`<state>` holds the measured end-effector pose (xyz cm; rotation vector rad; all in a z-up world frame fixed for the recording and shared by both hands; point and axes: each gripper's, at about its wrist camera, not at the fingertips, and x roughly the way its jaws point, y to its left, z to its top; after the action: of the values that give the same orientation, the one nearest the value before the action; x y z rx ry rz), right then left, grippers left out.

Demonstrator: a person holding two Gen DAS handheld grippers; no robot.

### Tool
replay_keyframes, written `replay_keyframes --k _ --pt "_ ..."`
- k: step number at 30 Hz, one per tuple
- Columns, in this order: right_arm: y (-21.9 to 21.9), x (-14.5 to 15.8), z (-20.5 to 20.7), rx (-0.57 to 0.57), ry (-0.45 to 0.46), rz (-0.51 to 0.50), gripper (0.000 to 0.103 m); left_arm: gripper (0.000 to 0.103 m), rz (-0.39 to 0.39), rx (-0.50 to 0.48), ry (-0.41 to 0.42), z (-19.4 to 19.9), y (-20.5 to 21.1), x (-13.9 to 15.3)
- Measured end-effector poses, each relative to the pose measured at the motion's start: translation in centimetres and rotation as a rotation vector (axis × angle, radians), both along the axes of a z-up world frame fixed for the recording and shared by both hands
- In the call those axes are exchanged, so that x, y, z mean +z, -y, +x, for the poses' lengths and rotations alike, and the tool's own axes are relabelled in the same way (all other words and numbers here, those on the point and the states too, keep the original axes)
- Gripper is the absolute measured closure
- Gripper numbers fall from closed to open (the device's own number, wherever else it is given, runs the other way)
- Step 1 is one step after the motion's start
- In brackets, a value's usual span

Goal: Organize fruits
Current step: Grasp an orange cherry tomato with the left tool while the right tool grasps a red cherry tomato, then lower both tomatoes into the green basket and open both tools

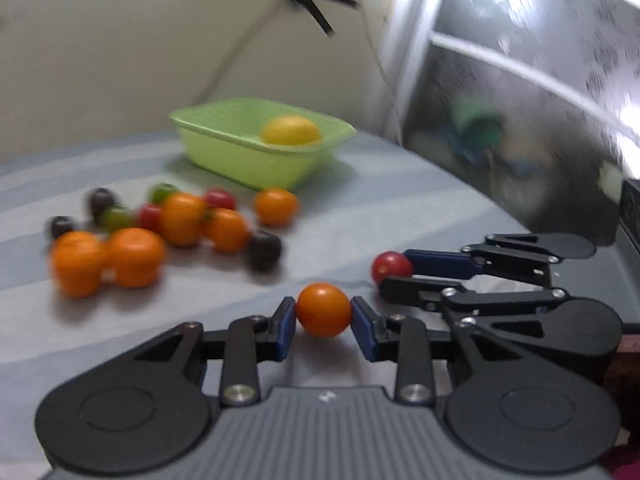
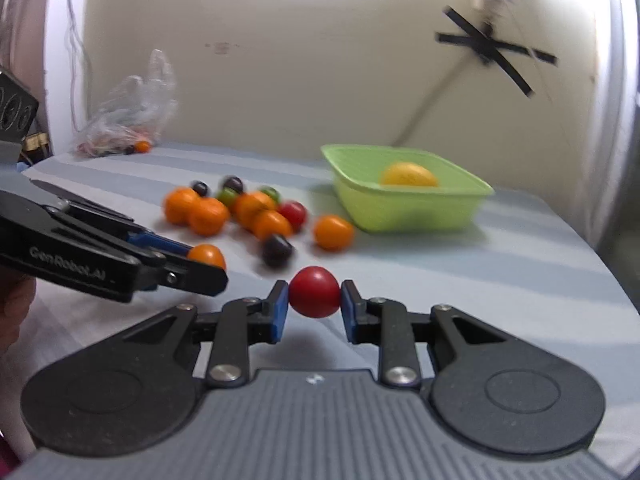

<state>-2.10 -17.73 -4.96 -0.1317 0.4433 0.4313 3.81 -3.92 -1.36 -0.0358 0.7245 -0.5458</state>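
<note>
Only right wrist cam shows plastic bag (image 2: 128,120) w/ fruit.

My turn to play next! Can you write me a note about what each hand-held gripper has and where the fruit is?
Left hand-held gripper: shut on an orange fruit.
Right hand-held gripper: shut on a red fruit.
Green basket: one yellow fruit inside, so that one is done.
Left to do: the pile of orange, red, green and dark fruits on the striped cloth, plus the two being held.
</note>
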Motion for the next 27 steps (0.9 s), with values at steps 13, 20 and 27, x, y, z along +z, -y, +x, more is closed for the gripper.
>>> replay_keyframes --k 13,20,27 --pt "6.3 4.9 9.3 -0.109 0.149 0.148 0.072 0.072 -0.038 0.138 0.007 15.2 1.3 5.5" --pt "6.1 3.1 16.5 -0.145 0.086 0.102 0.072 0.071 -0.033 0.209 -0.033 19.5 0.8 3.9" --pt "5.8 1.8 17.4 -0.15 0.064 0.104 0.059 0.05 0.006 0.224 -0.019 20.0 0.8 3.4"
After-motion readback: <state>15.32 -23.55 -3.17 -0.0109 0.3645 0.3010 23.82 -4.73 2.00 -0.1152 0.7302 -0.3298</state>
